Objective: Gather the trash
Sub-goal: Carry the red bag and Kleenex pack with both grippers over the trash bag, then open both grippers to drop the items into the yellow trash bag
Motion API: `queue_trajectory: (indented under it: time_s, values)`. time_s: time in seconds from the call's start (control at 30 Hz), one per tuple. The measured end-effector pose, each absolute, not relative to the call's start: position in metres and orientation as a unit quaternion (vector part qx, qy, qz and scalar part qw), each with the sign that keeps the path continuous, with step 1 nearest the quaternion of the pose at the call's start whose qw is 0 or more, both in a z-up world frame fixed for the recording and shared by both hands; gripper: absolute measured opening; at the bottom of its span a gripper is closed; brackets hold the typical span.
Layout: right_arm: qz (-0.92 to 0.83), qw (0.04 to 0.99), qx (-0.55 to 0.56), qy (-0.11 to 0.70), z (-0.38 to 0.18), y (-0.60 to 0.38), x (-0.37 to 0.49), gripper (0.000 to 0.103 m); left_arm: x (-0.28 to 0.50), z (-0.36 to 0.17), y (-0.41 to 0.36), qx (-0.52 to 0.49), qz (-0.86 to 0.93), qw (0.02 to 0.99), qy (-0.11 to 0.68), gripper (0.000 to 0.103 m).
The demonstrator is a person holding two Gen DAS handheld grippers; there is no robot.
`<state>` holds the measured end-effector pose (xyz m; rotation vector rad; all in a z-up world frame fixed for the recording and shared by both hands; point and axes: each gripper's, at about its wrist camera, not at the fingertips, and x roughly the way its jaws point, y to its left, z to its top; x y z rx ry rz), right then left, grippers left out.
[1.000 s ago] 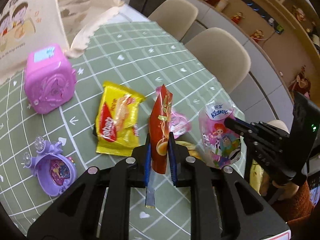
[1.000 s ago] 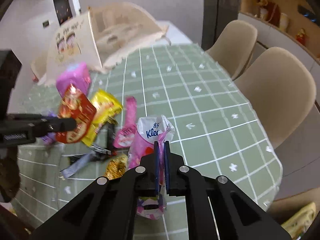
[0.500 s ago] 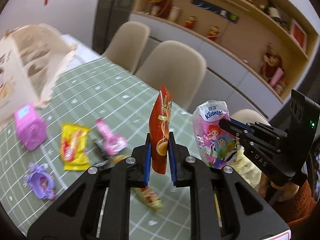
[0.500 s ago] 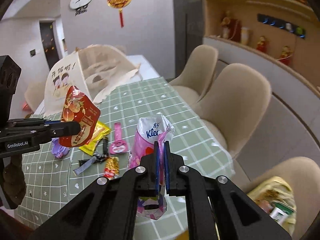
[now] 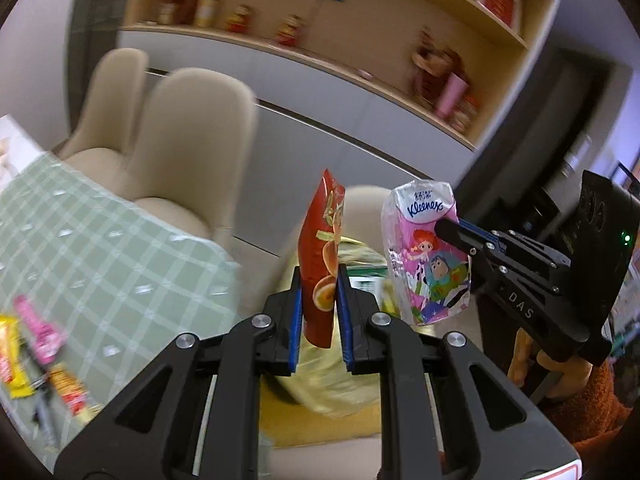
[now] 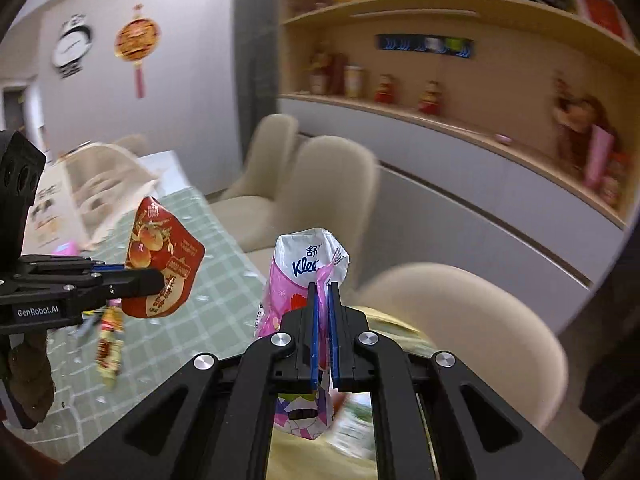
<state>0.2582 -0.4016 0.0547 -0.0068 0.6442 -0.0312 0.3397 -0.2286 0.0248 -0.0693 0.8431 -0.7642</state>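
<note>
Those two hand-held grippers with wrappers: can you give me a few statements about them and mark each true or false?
1. The left hand-held gripper grips a red snack wrapper. True.
2. The right hand-held gripper is empty. False: it pinches a pink Kleenex tissue pack.
3. Both wrappers are held up off the green checked tablecloth. True.
4. No litter is left on the tablecloth. False: a yellow wrapper and a pink wrapper lie there.

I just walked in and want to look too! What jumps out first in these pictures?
Two bright wrappers held up in the air: the left gripper pinches a red snack packet, and beside it the right gripper pinches a pink Kleenex tissue pack with cartoon figures. Behind them stand beige chairs and, at the left, the green checked tablecloth with more wrappers on it.
</note>
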Motion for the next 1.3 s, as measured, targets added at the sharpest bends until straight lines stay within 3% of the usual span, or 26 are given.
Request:
queue_trajectory:
  time_s: [0.27, 0.53, 0.6, 0.7, 0.73, 1.3]
  values:
    - [-0.083, 0.94, 0.014, 0.33, 0.038, -0.484, 0.23, 0.006, 0.35, -0.017, -0.332, -0.02, -0.425, 0.788, 0.445, 0.015]
    - [-0.09, 0.936, 0.042, 0.339, 0.015, -0.521, 0.224, 0.006, 0.364, -0.056, -0.371, -0.011, -0.413, 0.771, 0.485, 0.015]
    - [-0.086, 0.934, 0.049, 0.342, 0.01, -0.523, 0.227, 0.006, 0.365, -0.065, -0.37, -0.01, -0.407, 0.768, 0.495, 0.018]
    - [-0.076, 0.933, 0.059, 0.346, 0.003, -0.524, 0.235, 0.006, 0.37, -0.074, -0.368, -0.024, -0.397, 0.76, 0.513, 0.039]
    - [-0.072, 0.933, 0.06, 0.347, 0.001, -0.522, 0.237, 0.006, 0.371, -0.076, -0.362, -0.031, -0.39, 0.761, 0.518, 0.041]
    - [0.024, 0.916, 0.038, 0.4, -0.057, -0.455, 0.293, 0.006, 0.332, -0.035, -0.256, -0.048, -0.278, 0.838, 0.468, 0.049]
